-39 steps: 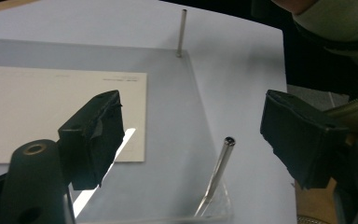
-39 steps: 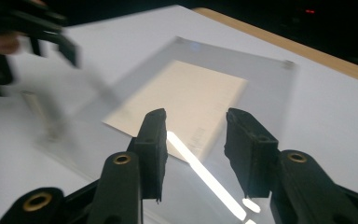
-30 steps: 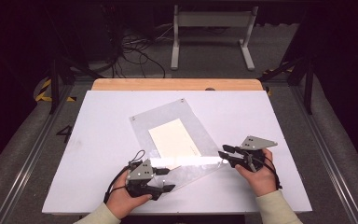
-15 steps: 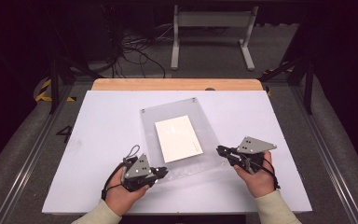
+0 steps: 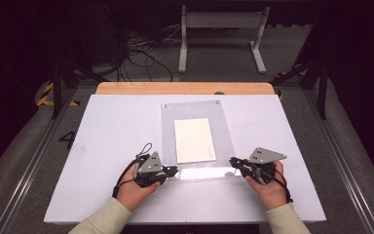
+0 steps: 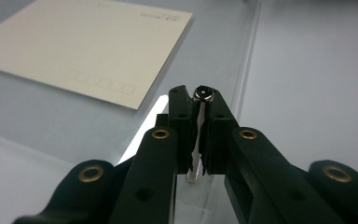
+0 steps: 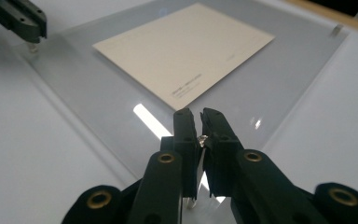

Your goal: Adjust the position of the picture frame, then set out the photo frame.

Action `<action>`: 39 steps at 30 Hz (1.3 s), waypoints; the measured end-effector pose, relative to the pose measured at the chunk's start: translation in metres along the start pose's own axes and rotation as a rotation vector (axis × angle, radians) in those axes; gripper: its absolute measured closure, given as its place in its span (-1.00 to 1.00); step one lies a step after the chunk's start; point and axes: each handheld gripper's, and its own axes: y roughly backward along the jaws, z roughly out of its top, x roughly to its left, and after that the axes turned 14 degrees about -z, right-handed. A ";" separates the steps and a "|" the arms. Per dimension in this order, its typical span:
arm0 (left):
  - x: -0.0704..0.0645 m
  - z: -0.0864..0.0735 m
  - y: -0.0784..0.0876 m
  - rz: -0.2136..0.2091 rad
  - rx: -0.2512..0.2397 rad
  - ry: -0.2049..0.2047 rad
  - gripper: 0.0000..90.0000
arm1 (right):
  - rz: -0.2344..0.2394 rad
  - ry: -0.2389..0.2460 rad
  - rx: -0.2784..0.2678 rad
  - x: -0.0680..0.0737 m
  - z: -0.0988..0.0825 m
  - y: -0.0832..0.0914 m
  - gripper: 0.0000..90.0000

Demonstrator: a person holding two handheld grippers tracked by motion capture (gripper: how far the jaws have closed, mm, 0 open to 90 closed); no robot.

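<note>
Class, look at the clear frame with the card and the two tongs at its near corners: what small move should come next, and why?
Probably a small, even lift or slide of the clear frame with both hands together. The left tongs and right tongs are each shut on a metal corner post at the near edge. The card lies loose, so uneven pulling might shift it.

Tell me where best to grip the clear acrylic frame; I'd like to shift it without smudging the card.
Probably at the small metal standoff posts in the near corners of the clear acrylic frame, coming from the person's side. The panel lies flat on the table, with little edge to pinch, while the posts stand proud. The left gripper and right gripper each pinch one, clear of the card.
</note>
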 end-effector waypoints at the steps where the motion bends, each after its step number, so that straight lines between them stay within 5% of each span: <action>1: 0.002 -0.002 0.001 -0.003 -0.010 0.008 0.88 | -0.001 0.009 -0.013 0.003 -0.002 -0.002 0.87; 8: 0.004 -0.004 0.006 -0.001 -0.015 0.026 0.85 | 0.023 0.011 -0.009 0.006 0.001 -0.003 0.84; 11: 0.005 -0.003 0.015 -0.076 -0.100 0.081 0.62 | 0.055 -0.043 -0.023 0.001 0.002 0.001 0.65; 16: 0.000 0.003 0.031 -0.091 -0.158 0.098 0.44 | 0.064 -0.071 -0.049 -0.008 0.009 0.014 0.50; 22: 0.001 0.004 0.037 -0.105 -0.189 0.195 0.29 | 0.069 -0.096 -0.046 -0.014 0.010 0.020 0.42; 28: -0.001 0.002 0.032 -0.094 -0.138 0.167 0.43 | 0.074 -0.130 -0.062 -0.019 0.011 0.028 0.29; 39: 0.000 0.006 0.026 -0.091 -0.143 0.172 0.45 | 0.056 -0.143 -0.062 -0.030 0.007 0.038 0.27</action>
